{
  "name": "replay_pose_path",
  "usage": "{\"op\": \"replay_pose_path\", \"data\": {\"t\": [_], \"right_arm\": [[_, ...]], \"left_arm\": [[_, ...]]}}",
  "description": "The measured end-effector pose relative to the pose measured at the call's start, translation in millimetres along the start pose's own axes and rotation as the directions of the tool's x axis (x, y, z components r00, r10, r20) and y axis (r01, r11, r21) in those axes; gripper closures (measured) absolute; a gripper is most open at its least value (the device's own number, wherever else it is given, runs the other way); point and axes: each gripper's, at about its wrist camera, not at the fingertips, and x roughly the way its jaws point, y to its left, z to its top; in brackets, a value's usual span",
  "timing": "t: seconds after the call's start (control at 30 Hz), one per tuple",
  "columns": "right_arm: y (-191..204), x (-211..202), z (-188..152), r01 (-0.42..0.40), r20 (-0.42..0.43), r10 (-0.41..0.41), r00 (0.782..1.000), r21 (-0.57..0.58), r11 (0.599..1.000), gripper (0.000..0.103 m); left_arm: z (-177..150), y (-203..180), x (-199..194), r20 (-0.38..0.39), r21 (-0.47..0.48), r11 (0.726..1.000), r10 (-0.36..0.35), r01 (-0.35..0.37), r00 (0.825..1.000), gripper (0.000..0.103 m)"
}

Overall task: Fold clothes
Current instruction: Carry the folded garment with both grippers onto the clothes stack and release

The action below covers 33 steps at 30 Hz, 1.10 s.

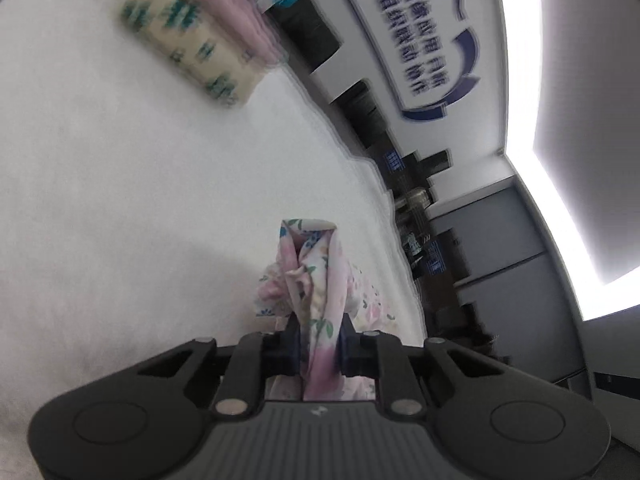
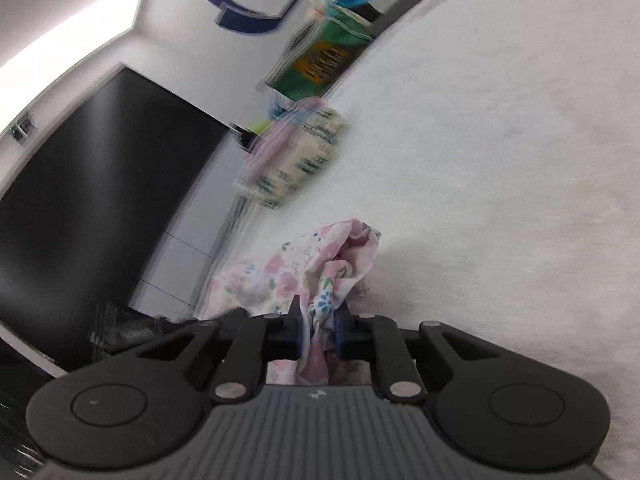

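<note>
A pink floral garment [image 1: 310,280] lies bunched on the white table cover [image 1: 120,180]. In the left wrist view my left gripper [image 1: 319,330] is shut on a gathered fold of it, and the cloth runs up and forward from between the jaws. In the right wrist view my right gripper [image 2: 318,322] is shut on another bunched edge of the same floral garment [image 2: 320,268], with the rest of the fabric trailing off to the left. Both views are tilted and blurred.
A stack of folded clothes [image 1: 192,36], cream with green print beside a pink piece, sits farther back on the table; the folded stack [image 2: 296,160] shows in the right view too. A green bag [image 2: 320,60] stands behind it. The table edge [image 1: 360,152] runs close by.
</note>
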Motion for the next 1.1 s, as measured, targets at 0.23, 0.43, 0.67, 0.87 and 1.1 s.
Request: {"op": "replay_pose_path", "data": {"t": [0.23, 0.43, 0.67, 0.87, 1.1], "right_arm": [[79, 26, 77, -0.08, 0.086, 0.093, 0.992, -0.141, 0.987, 0.091], [132, 96, 172, -0.05, 0.101, 0.076, 0.992, -0.234, 0.971, 0.091], [114, 197, 224, 0.019, 0.027, -0.014, 1.0, -0.188, 0.982, 0.091], [63, 252, 222, 0.09, -0.062, -0.1, 0.993, -0.147, 0.985, 0.09], [64, 248, 202, 0.172, 0.003, -0.178, 0.984, -0.283, 0.944, 0.061]], "left_arm": [[102, -71, -34, 0.157, 0.145, 0.986, 0.063, -0.086, 0.986, 0.088], [199, -68, -36, 0.22, 0.13, 0.979, 0.128, -0.16, 0.967, 0.088], [260, 15, -9, 0.192, -0.019, 0.985, 0.172, -0.171, 0.966, 0.087], [249, 89, 21, 0.164, -0.094, 0.981, 0.185, -0.171, 0.969, 0.083], [234, 74, -5, 0.31, -0.053, 0.973, 0.231, -0.226, 0.922, 0.052]]}}
